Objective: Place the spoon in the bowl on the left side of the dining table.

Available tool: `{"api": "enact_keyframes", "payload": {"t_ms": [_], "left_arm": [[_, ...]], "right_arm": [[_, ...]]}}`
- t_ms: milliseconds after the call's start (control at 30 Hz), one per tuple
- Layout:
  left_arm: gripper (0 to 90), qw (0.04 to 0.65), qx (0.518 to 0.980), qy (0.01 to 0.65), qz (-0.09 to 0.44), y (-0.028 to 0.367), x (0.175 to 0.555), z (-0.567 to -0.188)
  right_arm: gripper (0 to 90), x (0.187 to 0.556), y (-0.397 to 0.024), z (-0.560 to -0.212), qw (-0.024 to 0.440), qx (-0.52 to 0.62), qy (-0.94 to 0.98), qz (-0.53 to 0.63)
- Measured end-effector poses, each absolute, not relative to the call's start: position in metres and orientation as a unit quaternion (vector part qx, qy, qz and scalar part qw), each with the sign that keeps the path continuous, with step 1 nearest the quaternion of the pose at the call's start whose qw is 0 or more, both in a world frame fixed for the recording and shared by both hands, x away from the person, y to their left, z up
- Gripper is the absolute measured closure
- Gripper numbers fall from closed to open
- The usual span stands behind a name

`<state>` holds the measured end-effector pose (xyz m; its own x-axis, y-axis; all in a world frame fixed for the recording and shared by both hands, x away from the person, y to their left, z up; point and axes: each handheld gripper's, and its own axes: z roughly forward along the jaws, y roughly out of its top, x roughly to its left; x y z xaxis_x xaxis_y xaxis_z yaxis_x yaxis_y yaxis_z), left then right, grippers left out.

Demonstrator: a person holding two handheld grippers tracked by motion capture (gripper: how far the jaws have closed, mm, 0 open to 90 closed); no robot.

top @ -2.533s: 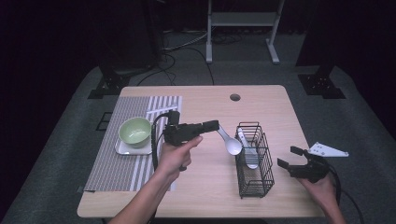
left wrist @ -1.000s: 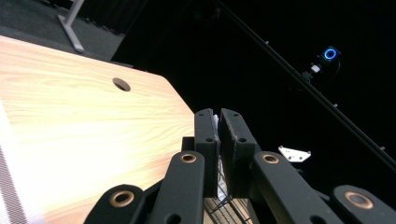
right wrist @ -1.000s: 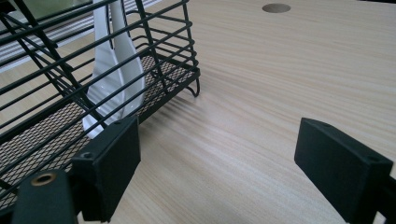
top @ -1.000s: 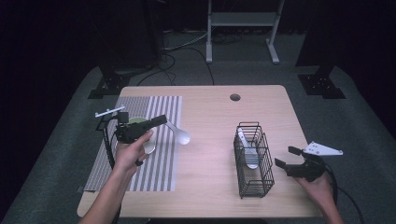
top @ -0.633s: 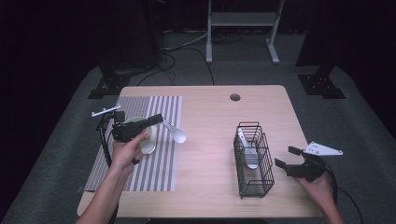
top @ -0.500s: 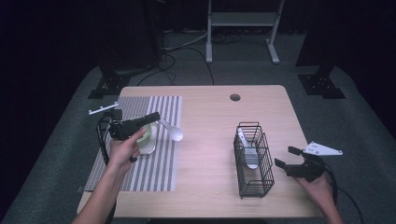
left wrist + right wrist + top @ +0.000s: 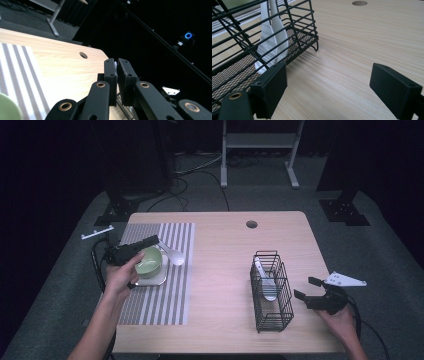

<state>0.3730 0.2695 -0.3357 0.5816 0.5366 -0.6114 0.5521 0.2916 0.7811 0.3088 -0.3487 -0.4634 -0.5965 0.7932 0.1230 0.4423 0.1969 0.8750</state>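
Left gripper (image 7: 156,241) clamps a white spoon (image 7: 171,255) above the green bowl (image 7: 148,261) near the table's (image 7: 225,245) left edge; right gripper (image 7: 306,289) gapes empty beside the wire basket (image 7: 270,290), near the right edge.

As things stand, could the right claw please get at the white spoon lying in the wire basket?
Probably yes: the right claw is open beside the wire basket, whose top is open, but the side bars block the white spoon, so it must go in from above.

Cables (image 7: 197,167) on grey floor (image 7: 400,255)
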Motion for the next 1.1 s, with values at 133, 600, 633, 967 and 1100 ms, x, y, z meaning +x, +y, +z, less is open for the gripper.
{"api": "enact_keyframes", "payload": {"t_ms": [133,600,633,967,1100], "left_arm": [[85.9,0.661,0.589,0.465,0.001,0.28,0.374,-0.336],[85.9,0.662,0.569,0.488,0.022,0.308,0.377,-0.341],[85.9,0.661,0.569,0.489,0.025,0.31,0.377,-0.341],[85.9,0.658,0.551,0.51,0.044,0.332,0.378,-0.344],[85.9,0.661,0.541,0.519,0.049,0.343,0.378,-0.347]], "right_arm": [[13.3,0.31,-0.349,-0.464,0.182,0.409,0.753,0.482],[13.3,0.31,-0.349,-0.462,0.184,0.409,0.751,0.484],[13.3,0.31,-0.349,-0.462,0.184,0.408,0.751,0.484],[13.3,0.31,-0.349,-0.462,0.184,0.409,0.752,0.484],[13.3,0.31,-0.349,-0.463,0.184,0.41,0.752,0.482]]}}
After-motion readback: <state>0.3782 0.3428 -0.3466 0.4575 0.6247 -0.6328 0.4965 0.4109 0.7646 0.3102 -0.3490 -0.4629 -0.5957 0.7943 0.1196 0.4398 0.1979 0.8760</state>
